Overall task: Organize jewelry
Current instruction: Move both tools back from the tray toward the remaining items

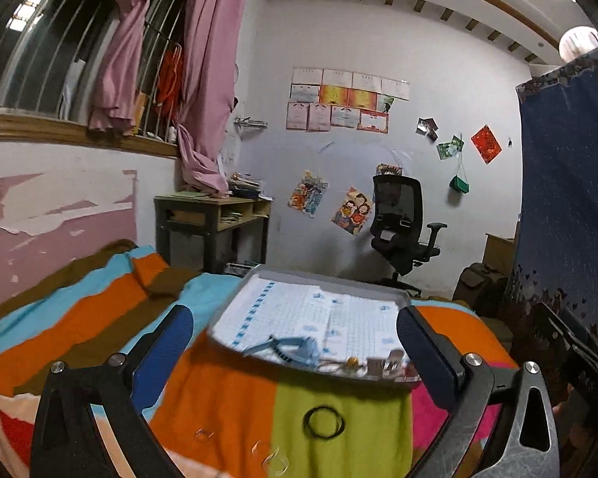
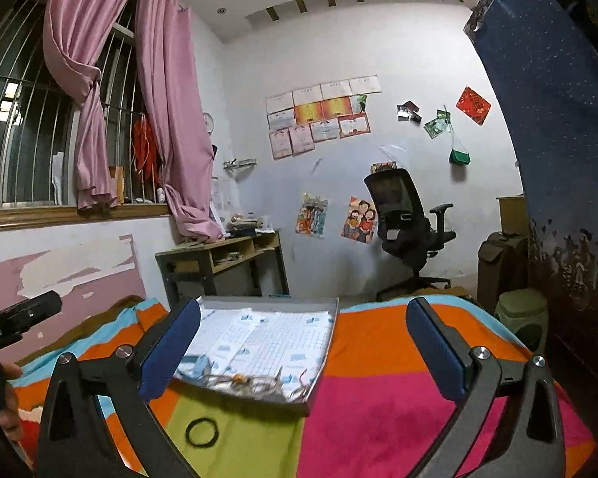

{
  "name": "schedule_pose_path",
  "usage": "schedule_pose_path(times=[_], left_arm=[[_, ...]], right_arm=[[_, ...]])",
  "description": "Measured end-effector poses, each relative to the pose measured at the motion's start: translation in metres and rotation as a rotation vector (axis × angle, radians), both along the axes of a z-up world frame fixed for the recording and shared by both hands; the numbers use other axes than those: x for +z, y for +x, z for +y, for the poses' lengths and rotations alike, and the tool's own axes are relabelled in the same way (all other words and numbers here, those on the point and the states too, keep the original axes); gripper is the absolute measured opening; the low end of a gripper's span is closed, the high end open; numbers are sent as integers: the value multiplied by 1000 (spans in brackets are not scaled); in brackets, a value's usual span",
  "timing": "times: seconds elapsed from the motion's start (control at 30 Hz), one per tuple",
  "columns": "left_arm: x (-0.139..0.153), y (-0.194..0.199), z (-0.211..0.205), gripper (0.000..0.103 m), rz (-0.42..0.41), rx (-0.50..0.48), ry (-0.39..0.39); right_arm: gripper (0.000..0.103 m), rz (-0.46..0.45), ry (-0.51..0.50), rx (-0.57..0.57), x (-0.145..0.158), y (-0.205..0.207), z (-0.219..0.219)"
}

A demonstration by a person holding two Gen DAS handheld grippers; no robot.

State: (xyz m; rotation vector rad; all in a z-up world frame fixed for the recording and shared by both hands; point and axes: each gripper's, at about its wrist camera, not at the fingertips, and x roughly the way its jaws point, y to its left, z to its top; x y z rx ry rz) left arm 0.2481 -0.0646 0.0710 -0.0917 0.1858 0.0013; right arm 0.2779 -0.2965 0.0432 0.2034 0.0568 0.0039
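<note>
Black and thin, a hair-tie ring (image 1: 323, 422) is seen lying flat on the lime-green patch of the bed's blanket (image 1: 227, 398), just ahead of the left hand-held gripper (image 1: 295, 342) and centred between its spread, empty jaws; 2 clear rings (image 1: 273, 458) lie nearer, below it. From the right hand-held gripper (image 2: 303, 342), also spread and empty, the ring is off to the left. Beyond, the jewelry (image 1: 362, 364) is heaped along the tray's (image 1: 331, 279) near edge.

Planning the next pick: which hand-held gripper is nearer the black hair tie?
Left. The black hair tie lies between its open fingers; in the right view it sits left of that gripper.
</note>
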Motion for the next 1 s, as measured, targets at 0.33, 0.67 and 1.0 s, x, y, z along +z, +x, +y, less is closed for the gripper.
schedule_pose_path(times=[0.33, 0.67, 1.0], left_arm=[[-24, -76, 39, 103, 33, 51, -25], [-69, -139, 77, 103, 130, 91, -81], [-77, -147, 75, 103, 212, 38, -59]], right_arm=[[102, 52, -41, 92, -10, -80, 32], [102, 152, -61, 157, -37, -137, 59], [102, 333, 10, 155, -67, -141, 58]])
